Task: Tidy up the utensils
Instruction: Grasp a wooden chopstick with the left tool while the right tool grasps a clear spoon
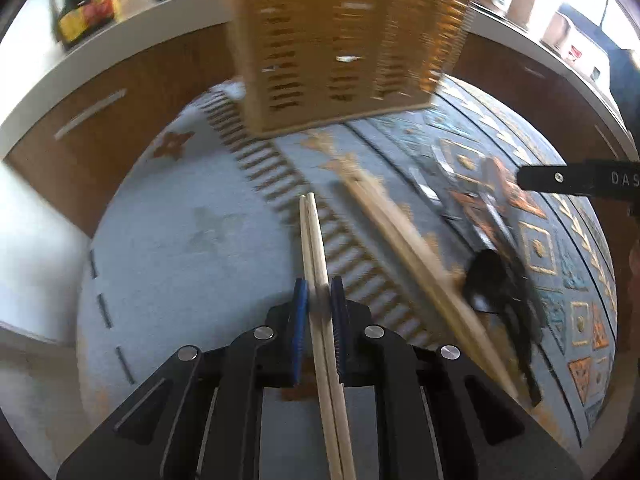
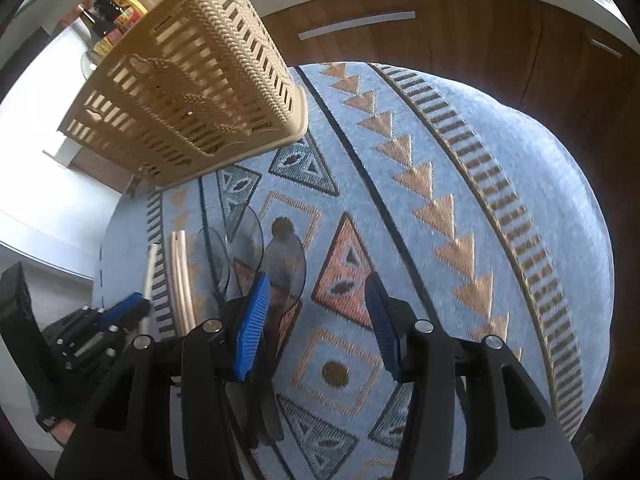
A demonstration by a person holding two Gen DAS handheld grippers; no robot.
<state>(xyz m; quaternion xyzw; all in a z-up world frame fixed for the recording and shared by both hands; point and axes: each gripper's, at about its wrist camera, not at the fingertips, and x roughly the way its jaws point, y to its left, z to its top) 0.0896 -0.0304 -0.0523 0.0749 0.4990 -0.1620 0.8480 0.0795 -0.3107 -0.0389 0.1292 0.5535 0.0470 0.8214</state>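
Left tongs (image 1: 319,300) are clamped tight on a pair of pale wooden chopsticks (image 1: 314,240), the blue pads (image 1: 301,312) pressing them from either side. The sticks run straight out ahead between the pads, tips side by side and touching, pointing toward the woven basket (image 1: 340,40); their back ends pass under the tongs toward the camera. They are lifted over the patterned cloth (image 1: 180,240) on the table, though how high is hard to tell.

Just to the right of them lies a second pair of chopsticks (image 1: 400,240), darker tan, slanted across the cloth and blurred. Beyond those, a black utensil (image 1: 496,280) with a rounded bowl, and a metal piece (image 1: 428,192) too smeared to name.

Over to the right wrist view: right tongs (image 2: 318,292) stand wide open, nothing between the blue pads (image 2: 252,328), hovering over the cloth's orange triangle. Beside the left pad lie dark translucent spoons (image 2: 286,260), bowls rounded and smoky, overlapping one another. Further left, the loose chopsticks (image 2: 180,272) rest on the cloth, and the left tongs (image 2: 126,308) show with one stick poking out.

The basket (image 2: 188,80) is beige slatted plastic with a braided rim, standing on the far part of the cloth, well ahead of both tongs. Bottles (image 2: 116,16) stand behind it.
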